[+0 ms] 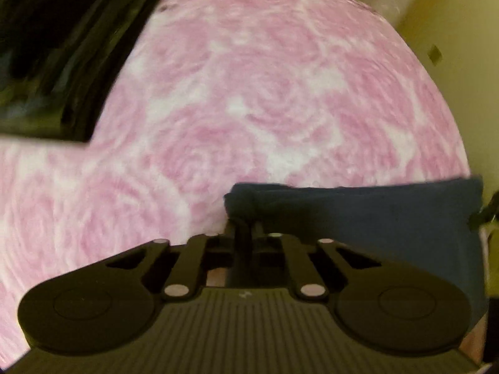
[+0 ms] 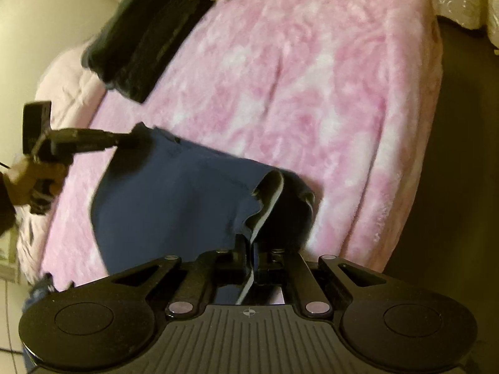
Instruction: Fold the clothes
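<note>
One navy garment (image 2: 174,193) hung stretched between the two grippers above a pink and white fleece blanket (image 2: 312,93) that covered the bed. The right gripper (image 2: 249,249) had its fingers pressed together on one corner of the cloth, where a paler inner layer or hem showed in the fold. The left gripper (image 2: 131,138), seen from the right wrist camera, pinched the opposite corner, and from its own camera its fingers were likewise closed on the dark fabric (image 1: 358,218). Holding both corners apart and raised seemed meant to let the cloth hang flat and shake out its creases, so that it could be laid down squarely for a fold. The lower edge drooped loose toward the blanket; whether it touched the fleece could not be told, since the pictures were blurred.

A stack of dark folded clothes (image 2: 140,40) lay toward the far left part of the bed, well apart from the held garment, probably set there to keep finished pieces out of the way. Between that stack and the garment the blanket was bare, and it ran bare across to its right edge (image 2: 414,155), where it dropped off toward a dark floor. That open stretch looked like ample room to spread the garment, provided it stayed short of the drop on the right.
</note>
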Demonstrator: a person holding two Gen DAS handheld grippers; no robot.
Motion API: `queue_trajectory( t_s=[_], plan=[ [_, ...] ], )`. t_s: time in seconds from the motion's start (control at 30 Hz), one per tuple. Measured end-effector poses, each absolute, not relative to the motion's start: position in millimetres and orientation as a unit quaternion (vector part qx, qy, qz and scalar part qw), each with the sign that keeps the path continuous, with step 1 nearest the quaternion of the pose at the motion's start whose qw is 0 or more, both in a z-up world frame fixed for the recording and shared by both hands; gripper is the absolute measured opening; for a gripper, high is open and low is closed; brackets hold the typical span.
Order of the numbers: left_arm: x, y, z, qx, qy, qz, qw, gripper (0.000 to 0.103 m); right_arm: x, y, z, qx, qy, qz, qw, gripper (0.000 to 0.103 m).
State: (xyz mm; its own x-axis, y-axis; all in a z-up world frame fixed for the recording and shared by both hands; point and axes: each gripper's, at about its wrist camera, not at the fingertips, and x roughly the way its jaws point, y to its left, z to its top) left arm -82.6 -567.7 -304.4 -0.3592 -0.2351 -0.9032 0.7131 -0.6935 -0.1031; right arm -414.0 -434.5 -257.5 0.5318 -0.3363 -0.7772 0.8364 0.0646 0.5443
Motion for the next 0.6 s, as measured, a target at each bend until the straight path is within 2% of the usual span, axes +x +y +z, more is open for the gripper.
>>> queue_trajectory(
  t_s=[0.1, 0.23, 0.4, 0.47, 0.53, 0.6],
  plan=[
    [-90, -565, -297, 0.485, 0.221, -0.792, 0.298, 0.004, -417, -434, -254, 0.529, 0.239, -0.433, 0.689, 0.000],
    [-96, -572, -325, 0.511, 0.219, -0.775, 0.300, 0.006, -418, -438, -282, 0.542, 0.246, -0.439, 0.672, 0.000],
    [-85, -575, -326, 0.504, 0.220, -0.772, 0.318, 0.016, -422, -437, -274, 0.530, 0.265, -0.461, 0.660, 0.000],
    [-79, -573, -314, 0.499, 0.216, -0.771, 0.331, 0.021, -421, -432, -260, 0.500, 0.288, -0.480, 0.661, 0.012],
    [-70, -567, -296, 0.488, 0.215, -0.772, 0.345, 0.022, -410, -426, -239, 0.444, 0.310, -0.489, 0.683, 0.051],
    [-62, -555, -277, 0.481, 0.206, -0.773, 0.360, 0.020, -393, -421, -220, 0.395, 0.325, -0.479, 0.714, 0.052]
  ],
)
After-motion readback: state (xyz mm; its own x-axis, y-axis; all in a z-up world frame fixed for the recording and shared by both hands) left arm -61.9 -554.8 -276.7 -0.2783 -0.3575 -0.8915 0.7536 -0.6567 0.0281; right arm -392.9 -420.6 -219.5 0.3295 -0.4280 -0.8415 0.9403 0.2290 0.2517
